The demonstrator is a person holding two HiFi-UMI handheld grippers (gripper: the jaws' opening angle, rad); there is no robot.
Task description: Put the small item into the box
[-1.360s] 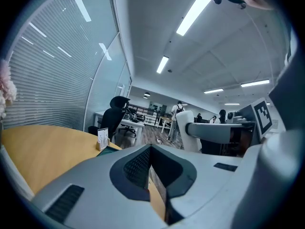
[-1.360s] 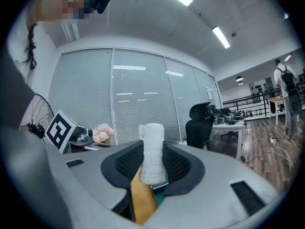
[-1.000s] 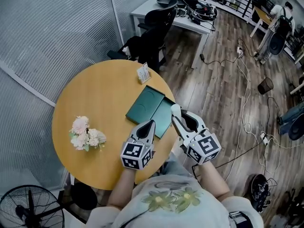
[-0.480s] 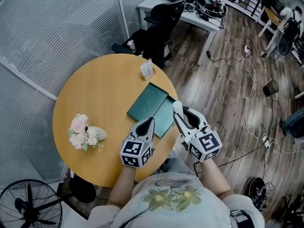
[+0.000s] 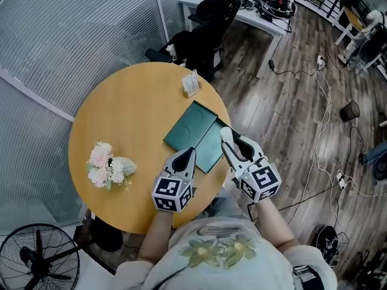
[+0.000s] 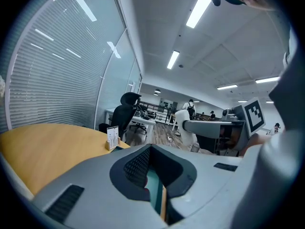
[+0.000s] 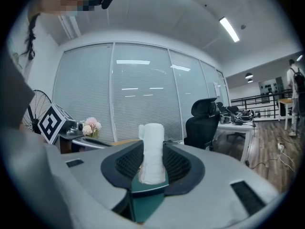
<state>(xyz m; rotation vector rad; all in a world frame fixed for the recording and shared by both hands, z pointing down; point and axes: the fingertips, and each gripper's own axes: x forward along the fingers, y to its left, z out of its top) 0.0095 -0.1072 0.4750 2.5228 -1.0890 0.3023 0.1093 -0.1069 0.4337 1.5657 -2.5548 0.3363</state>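
A dark green box (image 5: 195, 133) lies open and flat near the right edge of the round wooden table (image 5: 127, 113). My right gripper (image 5: 226, 140) is shut on a small white roll (image 7: 152, 151), which stands upright between its pads; the roll's tip (image 5: 224, 137) hovers at the box's near right corner. The green of the box (image 7: 147, 197) shows below the jaws. My left gripper (image 5: 190, 154) points at the box's near edge with its jaws together and nothing in them. Through the slit under them a strip of the box (image 6: 155, 190) shows.
A bunch of pale pink flowers (image 5: 109, 165) lies at the table's left. A small card stand (image 5: 191, 83) sits at the far edge. Black office chairs (image 5: 199, 32) and a white desk (image 5: 254, 14) stand beyond. A floor fan (image 5: 36, 261) is at lower left; cables run over the floor.
Both grippers have sunk a little at the box's near edge. The white roll stays in the right gripper. The head view has drifted slightly.
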